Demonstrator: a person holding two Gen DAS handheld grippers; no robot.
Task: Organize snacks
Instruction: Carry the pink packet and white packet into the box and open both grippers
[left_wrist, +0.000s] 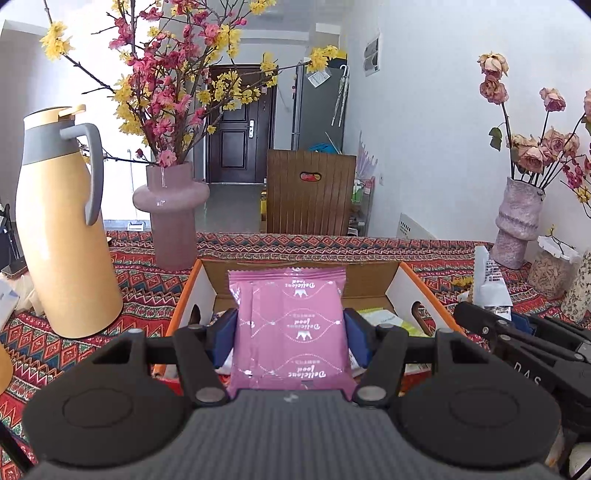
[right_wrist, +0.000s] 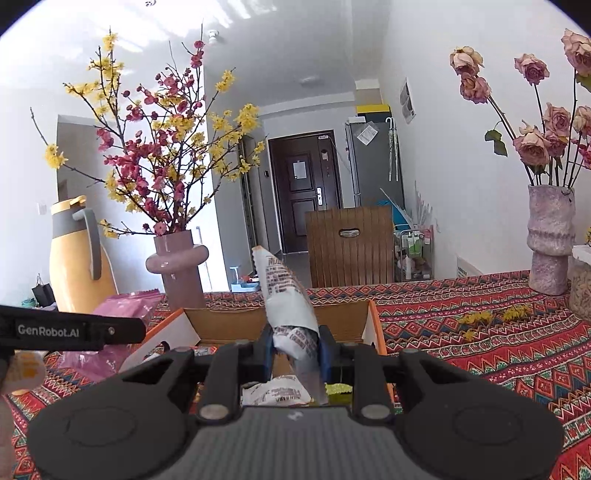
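- The left gripper (left_wrist: 291, 328) is seen at the lower centre of the left wrist view, its blue pads pressed against both sides of a pink snack packet (left_wrist: 291, 325), which is held upright and flat-on to the camera.
- The packet is carried just in front of and above the open cardboard box (left_wrist: 402, 291), whose orange-edged flaps spread across the middle of the frame.
- The right gripper (right_wrist: 295, 349) is found at the lower centre of the right wrist view, closed narrowly on a white snack packet (right_wrist: 286, 291) that is squeezed at its lower part and tilts up towards the upper left.
- That white packet is likewise held over the box (right_wrist: 236, 321), not yet let go.
- Inside the box, a few wrappers can already be made out: a white printed one (right_wrist: 275, 395) under the right gripper and a yellow-green one (left_wrist: 391, 321) past the left gripper's right pad.
- So the sorting is judged to be under way: some snacks lie in the box, two are in hand and waiting to be dropped.
- How many remain on the patterned tablecloth (right_wrist: 480, 332) cannot be told; only scattered yellow petals (right_wrist: 491, 315) are seen at centre right.
- Further out, a yellow thermos jug (left_wrist: 62, 229) stands at the left, a pink vase (left_wrist: 171, 210) of blossoms behind the box, and a rough vase (right_wrist: 550, 240) of faded roses at the far right.
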